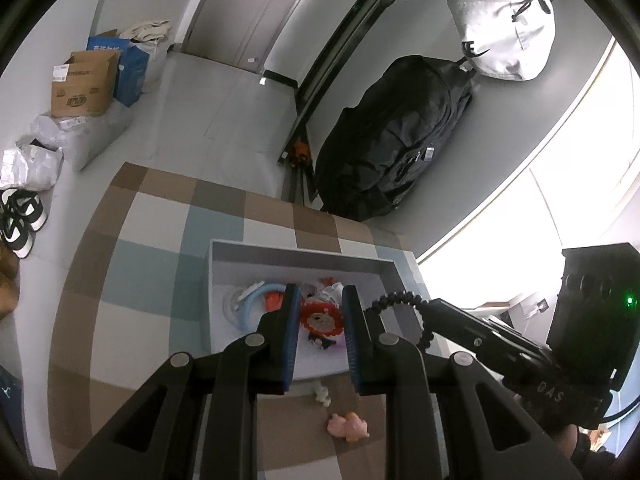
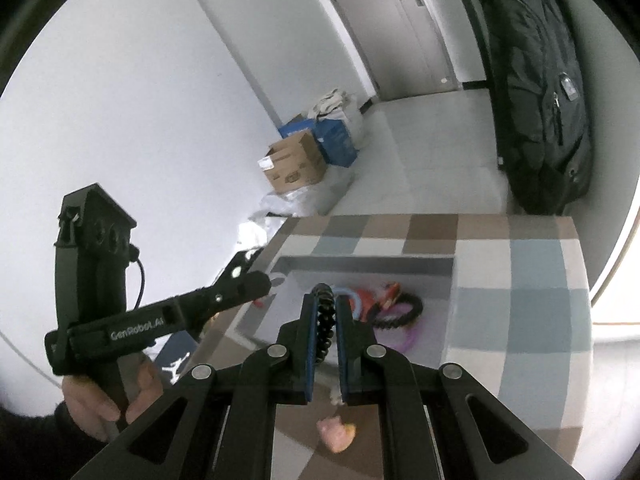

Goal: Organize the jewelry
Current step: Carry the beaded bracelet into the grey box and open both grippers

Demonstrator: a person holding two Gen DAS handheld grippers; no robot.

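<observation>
An open grey box (image 1: 296, 254) stands on the checked tablecloth (image 1: 160, 220) and holds several pieces, among them a light blue ring (image 1: 250, 300), a black beaded bracelet (image 2: 400, 308) and a purple ring (image 2: 400, 340). My left gripper (image 1: 320, 292) hovers over the box, its pads shut on a red round ornament (image 1: 322, 318). Over the box's right edge, my right gripper (image 2: 324, 298) is shut on another black beaded bracelet (image 2: 325, 320), which curls out of its jaws (image 1: 400, 300). A pink trinket (image 1: 348, 426) and a small cream one (image 1: 322, 394) lie on the cloth in front of the box.
A black backpack (image 1: 392, 140) and a white bag (image 1: 504, 28) hang on the wall beyond the table. Cardboard boxes (image 1: 84, 84), plastic bags and shoes (image 1: 18, 220) sit on the floor at the left. A hand (image 2: 100, 400) holds the left gripper's handle.
</observation>
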